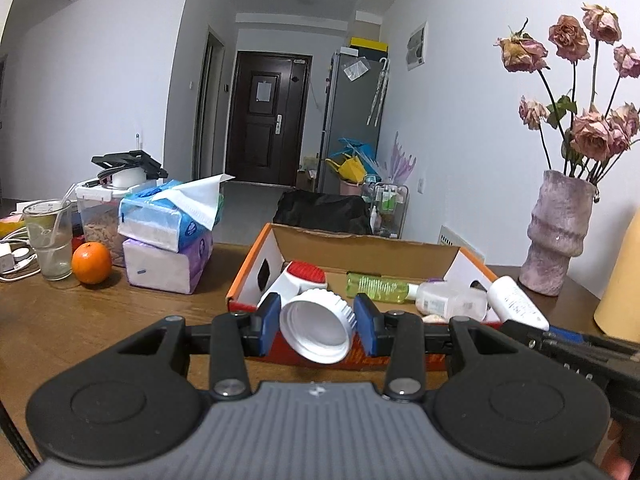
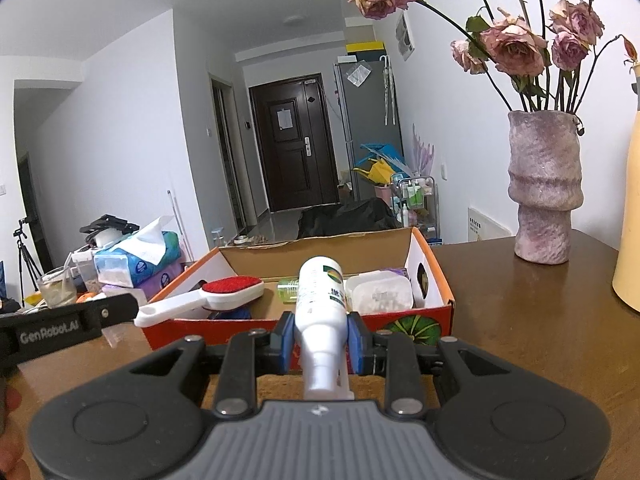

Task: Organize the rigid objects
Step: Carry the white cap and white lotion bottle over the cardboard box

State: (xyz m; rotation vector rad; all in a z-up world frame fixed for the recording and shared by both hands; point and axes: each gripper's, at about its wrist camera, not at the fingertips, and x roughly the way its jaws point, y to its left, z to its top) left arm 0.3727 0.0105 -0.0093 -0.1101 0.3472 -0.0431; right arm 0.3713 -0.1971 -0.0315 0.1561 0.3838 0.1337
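Observation:
My left gripper [image 1: 316,322] is shut on a white ribbed screw cap [image 1: 318,326], held just above the near wall of an orange cardboard box [image 1: 368,246]. My right gripper [image 2: 321,340] is shut on a white spray bottle [image 2: 322,300], its base pointing forward over the orange cardboard box [image 2: 434,276]. That white spray bottle [image 1: 518,302] shows at the right in the left wrist view. Inside the box lie a white brush with a red pad [image 2: 232,290], a green bottle [image 1: 376,286] and a clear lidded container [image 2: 380,290].
Stacked tissue packs [image 1: 172,236], an orange [image 1: 91,263], a glass with a straw [image 1: 48,238] and cables sit left of the box. A purple vase of dried roses [image 2: 544,184] stands at the right, beside a yellow object [image 2: 630,220]. The left gripper's body [image 2: 68,326] crosses the left edge.

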